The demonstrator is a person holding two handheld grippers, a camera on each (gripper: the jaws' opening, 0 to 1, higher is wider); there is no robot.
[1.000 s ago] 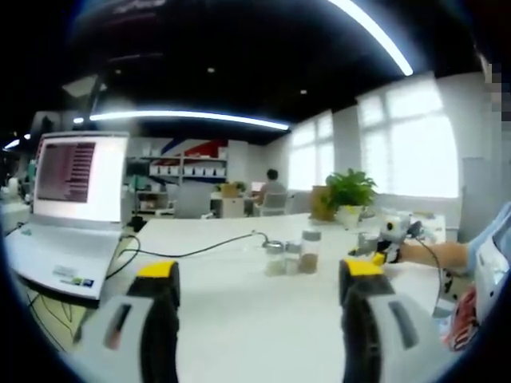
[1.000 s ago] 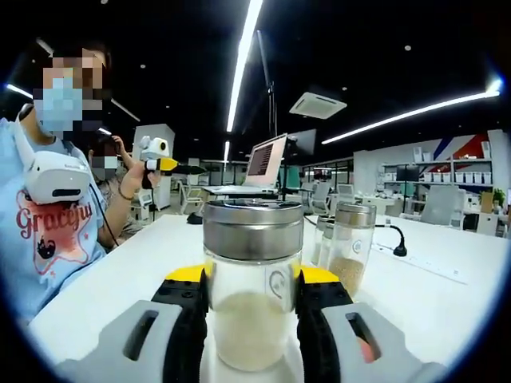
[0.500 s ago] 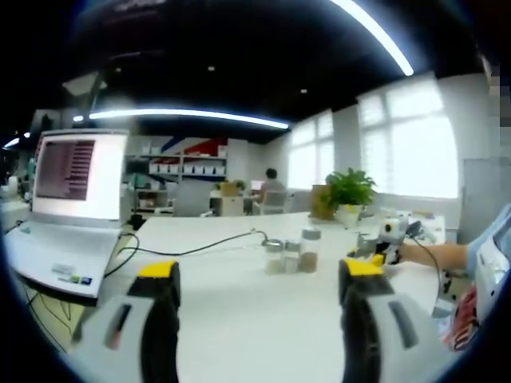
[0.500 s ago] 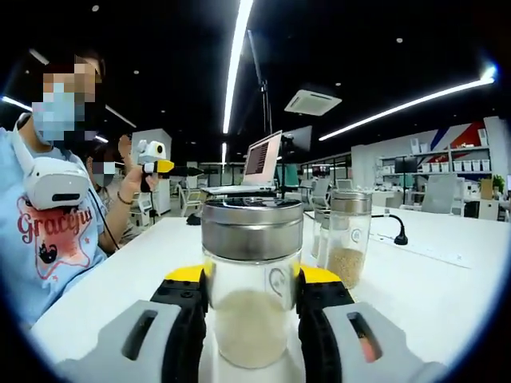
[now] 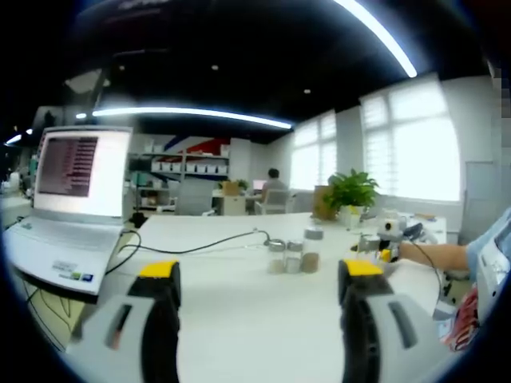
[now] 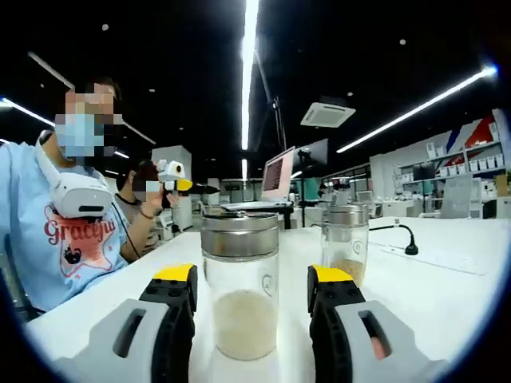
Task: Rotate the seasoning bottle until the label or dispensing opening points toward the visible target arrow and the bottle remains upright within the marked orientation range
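My right gripper (image 6: 251,307) jaws stand wide around the upright seasoning bottle (image 6: 240,289), part-filled with pale grains; left gripper (image 5: 259,299) jaws wide, holding nothing.

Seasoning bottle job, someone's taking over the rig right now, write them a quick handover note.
Right gripper: open, fingers either side of the seasoning bottle with gaps, not gripping.
Left gripper: open, empty, held back over the white table.
The bottle stands upright; two more bottles, one being, stand behind it.
Done: bottle set down upright. I can't see a target arrow, so its facing is unconfirmed.
Left: check the label's direction, regrip and turn if off.
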